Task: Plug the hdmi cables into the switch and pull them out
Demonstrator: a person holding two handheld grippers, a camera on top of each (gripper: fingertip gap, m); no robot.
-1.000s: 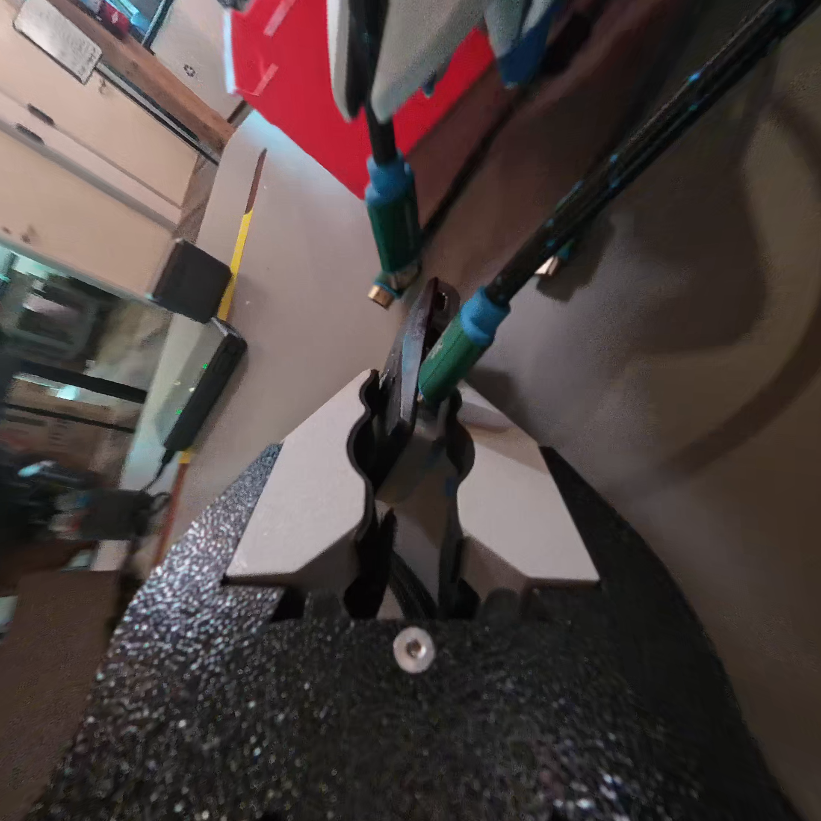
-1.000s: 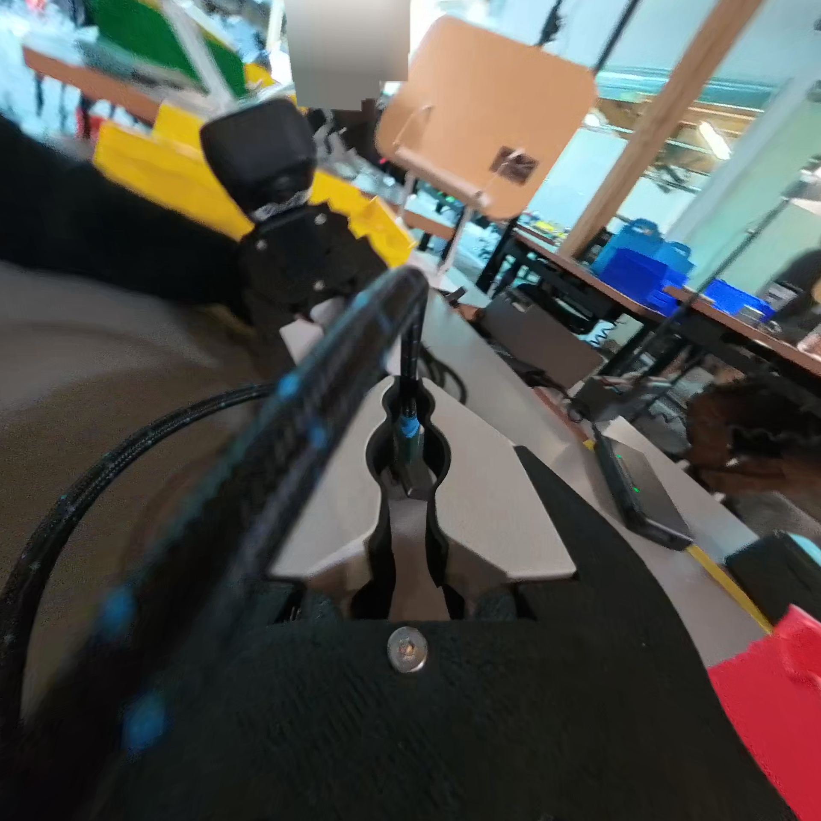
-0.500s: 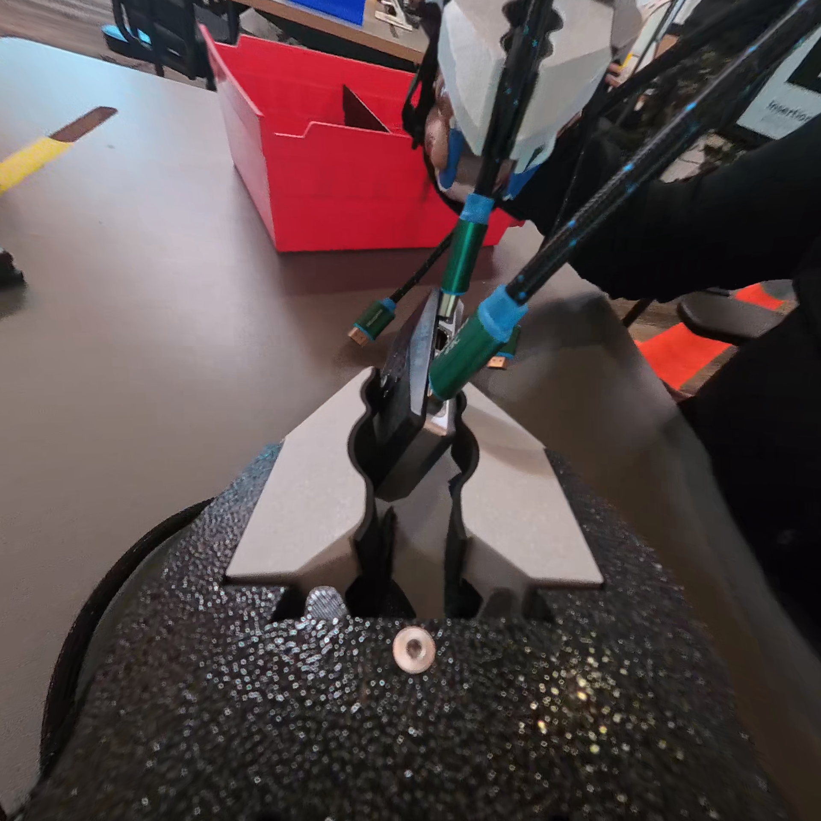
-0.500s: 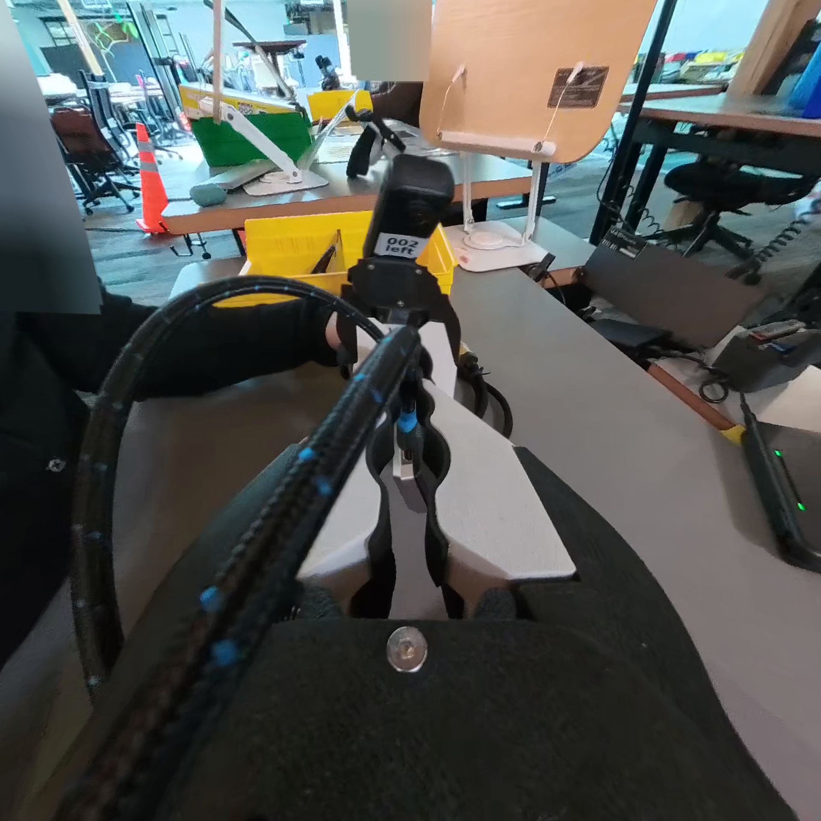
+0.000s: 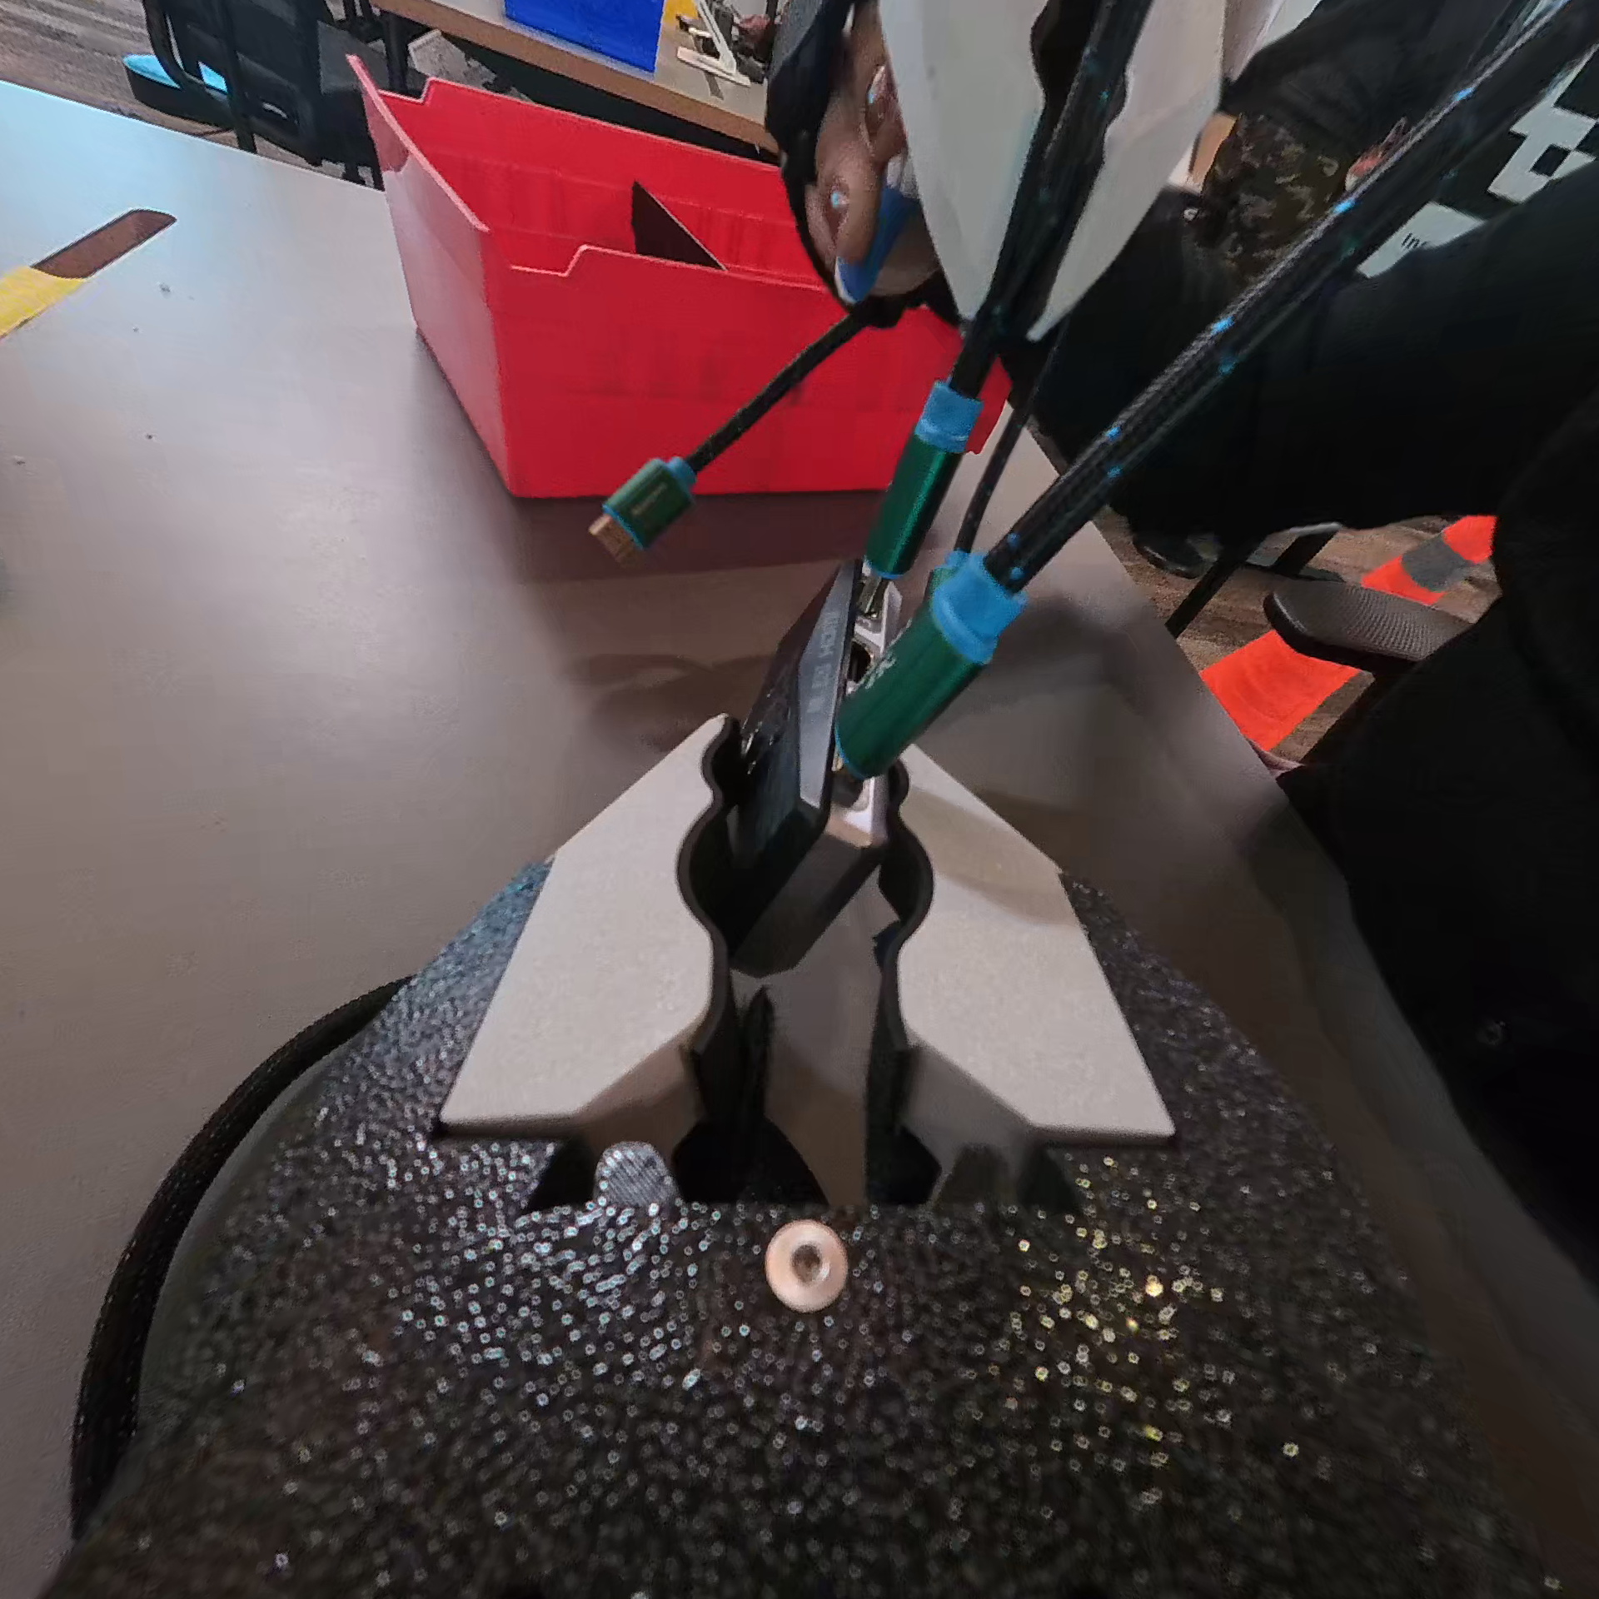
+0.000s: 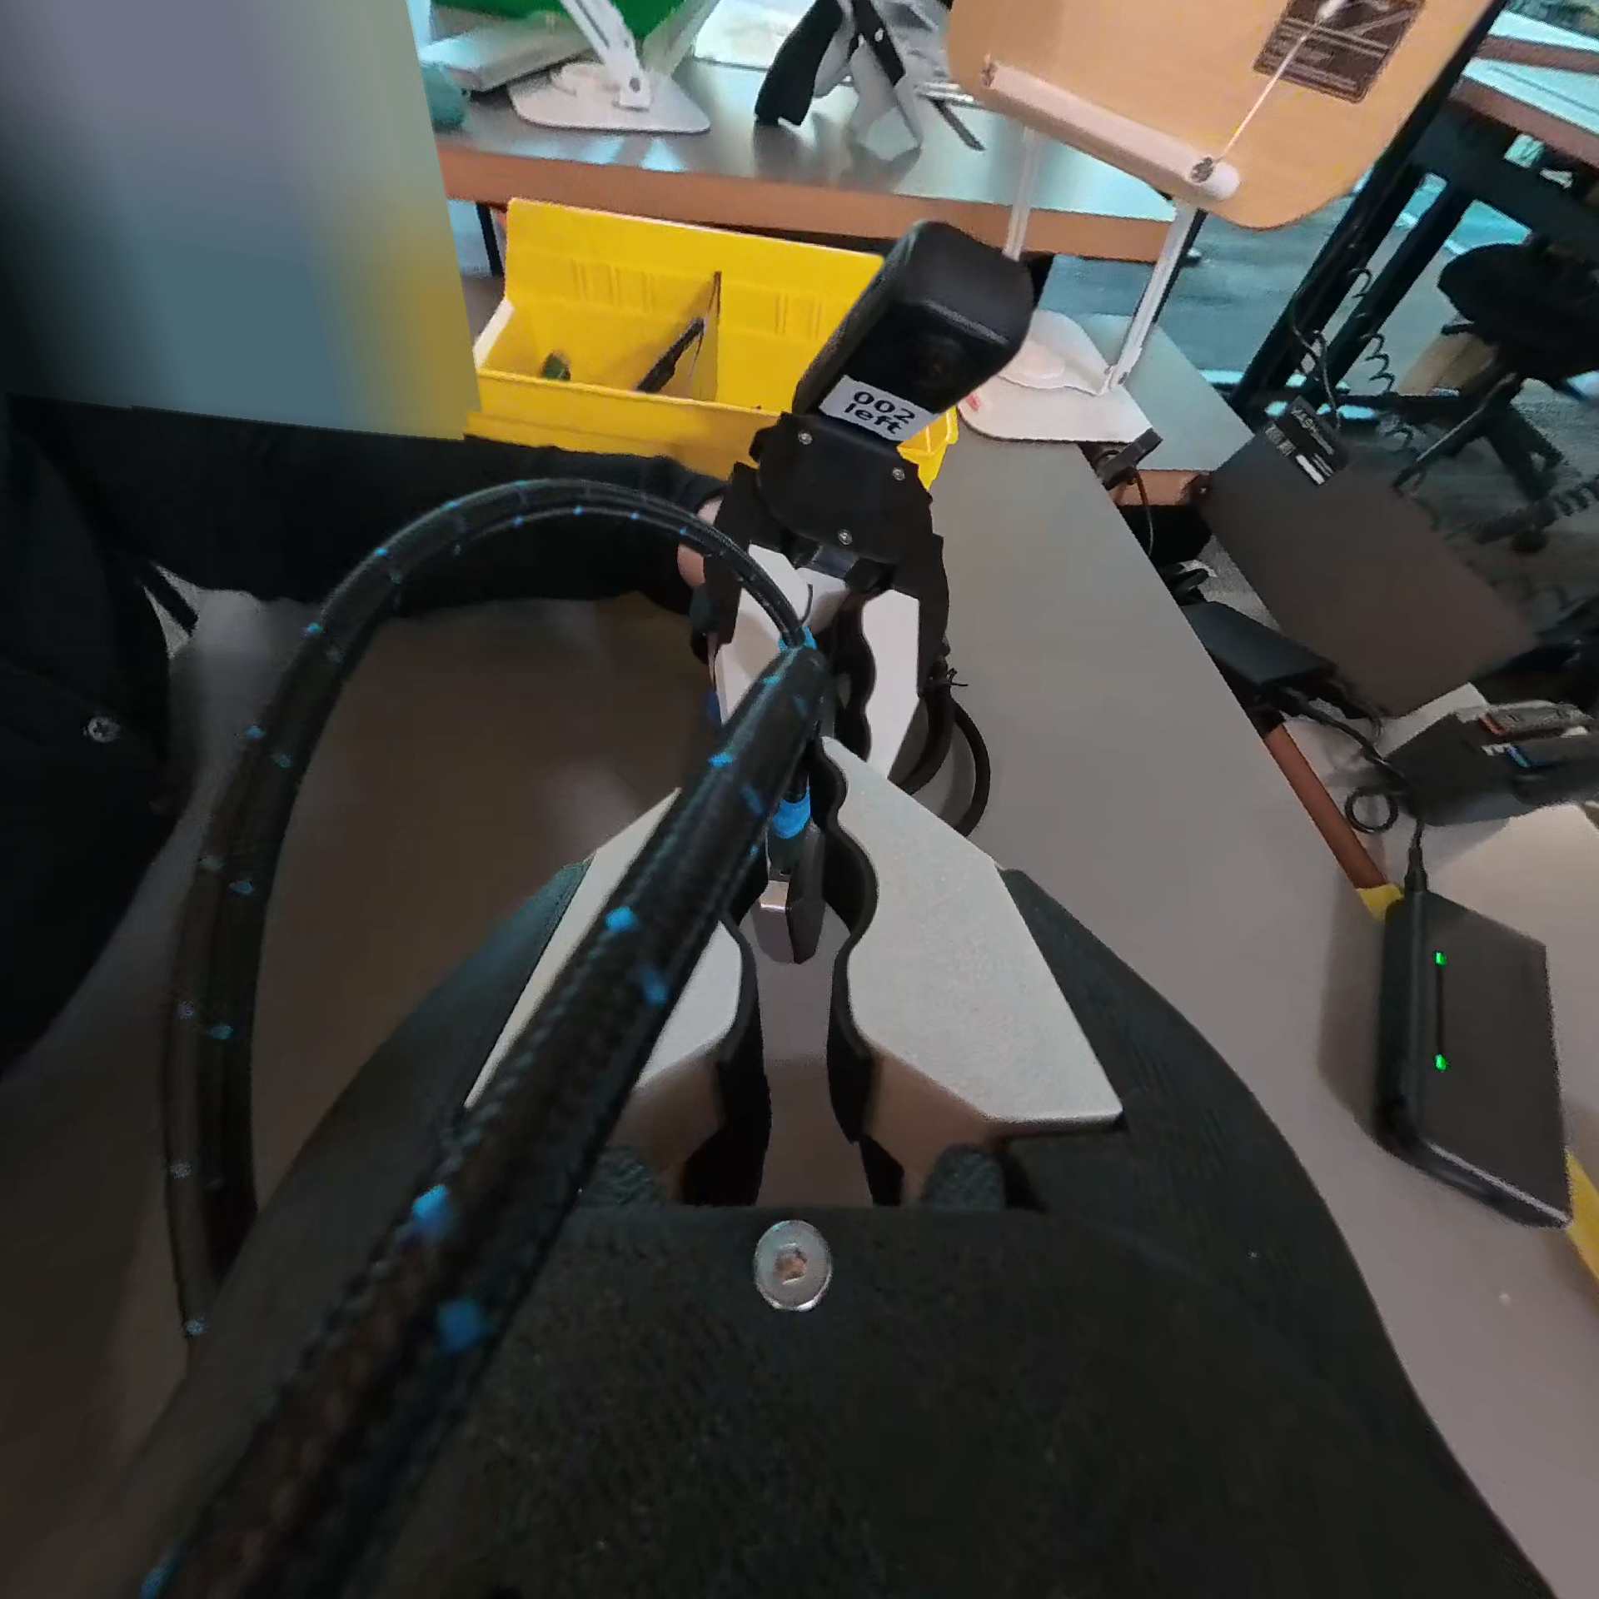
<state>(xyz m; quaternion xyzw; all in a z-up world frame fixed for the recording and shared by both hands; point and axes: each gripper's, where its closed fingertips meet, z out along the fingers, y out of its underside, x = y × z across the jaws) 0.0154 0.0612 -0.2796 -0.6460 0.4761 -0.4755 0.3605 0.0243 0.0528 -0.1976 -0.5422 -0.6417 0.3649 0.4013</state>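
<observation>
In your left wrist view, your left gripper (image 5: 800,831) is pinching the black switch (image 5: 792,770), which stands on edge, tilted, between the two grey fingers (image 5: 606,934) above the grey table (image 5: 260,692). A green-shelled HDMI plug (image 5: 908,683) with a blue collar sits in the switch's right face near the fingertips. A second green plug (image 5: 917,493) meets the far end of the switch, its braided cable (image 5: 1038,173) running up between the pads of your right gripper (image 5: 1021,285), which closes on that cable from the far side. A third plug (image 5: 645,515) hangs loose in front of the red bin (image 5: 649,346), left of the others.

In your right wrist view, your right gripper (image 6: 800,809) has its fingers (image 6: 934,934) pressed nearly together on the thin cable just behind a blue collar (image 6: 792,818). The switch's near end (image 6: 783,921) shows below that collar. A thick braided cable (image 6: 519,1082) crosses the near left of the frame and loops away. Beyond it, the left gripper (image 6: 831,683) faces you, with a yellow bin (image 6: 649,346) far behind and a black box with green lights (image 6: 1471,1056) on the table at right.
</observation>
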